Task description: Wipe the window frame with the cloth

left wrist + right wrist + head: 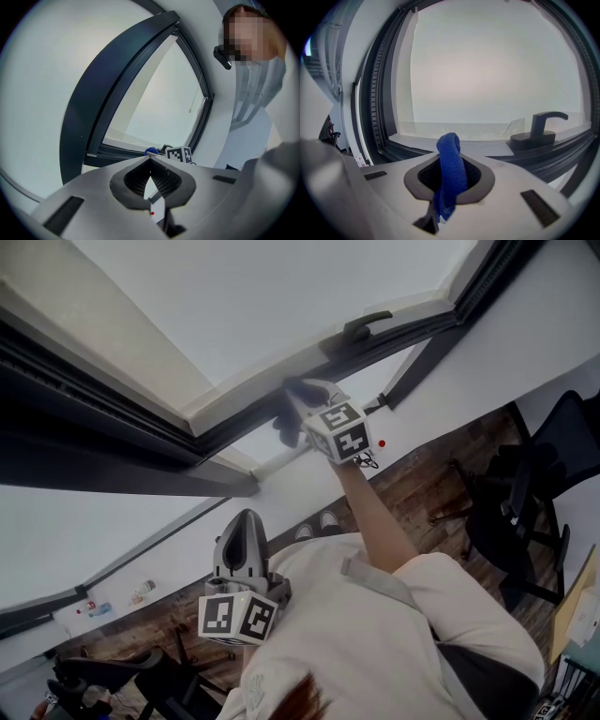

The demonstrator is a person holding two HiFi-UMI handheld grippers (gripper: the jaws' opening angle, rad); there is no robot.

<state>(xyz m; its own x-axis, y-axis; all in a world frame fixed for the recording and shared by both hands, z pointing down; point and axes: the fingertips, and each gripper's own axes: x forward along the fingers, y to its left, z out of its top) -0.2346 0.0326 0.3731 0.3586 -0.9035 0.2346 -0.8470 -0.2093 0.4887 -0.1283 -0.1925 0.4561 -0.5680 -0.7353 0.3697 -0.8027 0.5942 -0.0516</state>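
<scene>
At the lower rail of the window frame (236, 430), the right tongs (300, 397) are held up on an outstretched arm, their marker cube (337, 432) turned back toward the head camera. The blue cloth (450, 161) is clamped between their jaws. A rounded fold stands proud of the pads and a short tail hangs below them. This grip seems chosen so that the fold, not the hard jaw tips, is what meets the frame. In the right gripper view the fold is aimed at the pale ledge (487, 149) just left of the black handle (538, 129). Whether the cloth already touches the rail cannot be settled from any view.

The left tongs (246, 519) are held low and close to the person's chest, well apart from the window. Their jaws are drawn together with nothing between them. They are judged to be parked out of the way, since a single cloth needs only one holder and the frame needs no steadying.

Wiping is taken to be at or near its start, with the dark rail beside the handle lying nearest to be covered.
</scene>
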